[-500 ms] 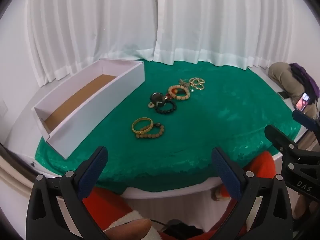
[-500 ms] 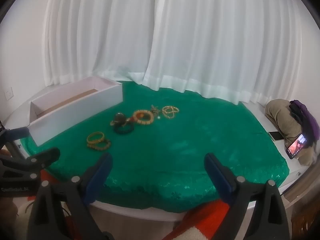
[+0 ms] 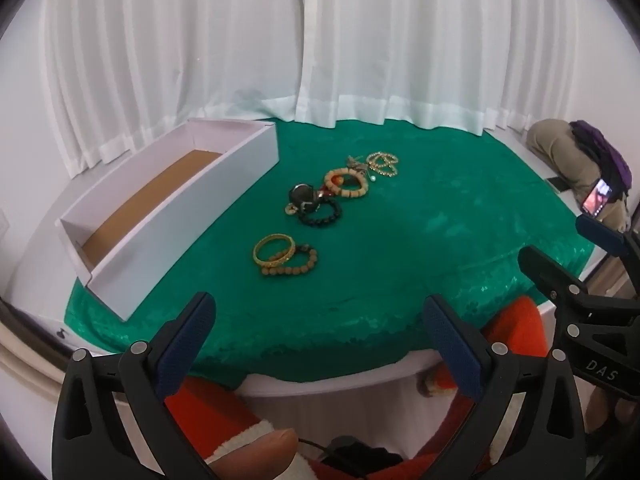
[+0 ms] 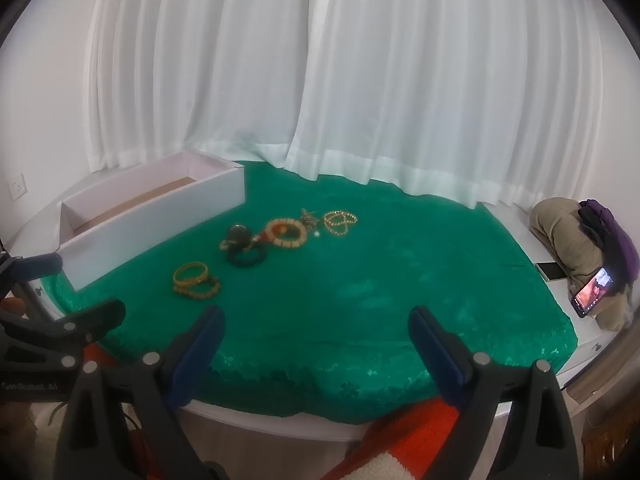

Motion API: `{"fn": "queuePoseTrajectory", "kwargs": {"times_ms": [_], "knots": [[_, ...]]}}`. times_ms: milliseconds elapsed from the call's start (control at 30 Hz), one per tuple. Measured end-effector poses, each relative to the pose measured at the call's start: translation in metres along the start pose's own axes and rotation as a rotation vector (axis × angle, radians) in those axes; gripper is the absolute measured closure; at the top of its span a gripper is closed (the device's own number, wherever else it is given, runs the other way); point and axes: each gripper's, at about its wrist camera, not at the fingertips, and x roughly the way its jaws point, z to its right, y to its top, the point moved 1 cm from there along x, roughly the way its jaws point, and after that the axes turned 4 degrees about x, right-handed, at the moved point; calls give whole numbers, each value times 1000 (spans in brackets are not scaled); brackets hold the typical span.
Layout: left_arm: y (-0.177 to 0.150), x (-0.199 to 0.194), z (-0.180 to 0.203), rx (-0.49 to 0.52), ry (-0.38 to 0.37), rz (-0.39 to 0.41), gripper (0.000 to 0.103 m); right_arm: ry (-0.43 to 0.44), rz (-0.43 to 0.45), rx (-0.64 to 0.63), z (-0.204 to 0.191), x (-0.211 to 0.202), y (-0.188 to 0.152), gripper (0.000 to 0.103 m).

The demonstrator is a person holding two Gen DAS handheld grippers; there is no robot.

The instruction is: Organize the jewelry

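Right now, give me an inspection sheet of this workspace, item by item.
Surface: green cloth over a white table.
Job's things: open white box, brown floor, nothing inside; gold bangle overlapping a wooden bead bracelet; black bead bracelet; tan bead bracelet; gold bead strand.
Clutter: lit phone, second phone, bundled clothes.
Grippers: left tool and right tool open, holding nothing, short of the jewelry.
Cables: dark cord by the person's knee.
Surroundings: white curtains.
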Motion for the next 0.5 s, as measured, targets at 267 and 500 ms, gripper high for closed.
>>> {"fn": "queuePoseTrajectory", "kwargs": {"times_ms": [267,500], "knots": [[-2,0,1,5,10,-7,0,4,-8,0,-1,-1,-5,9],[-1,-2,2,10,22,-3,0,2,-11,-3,-3,-1,-5,9]]}}
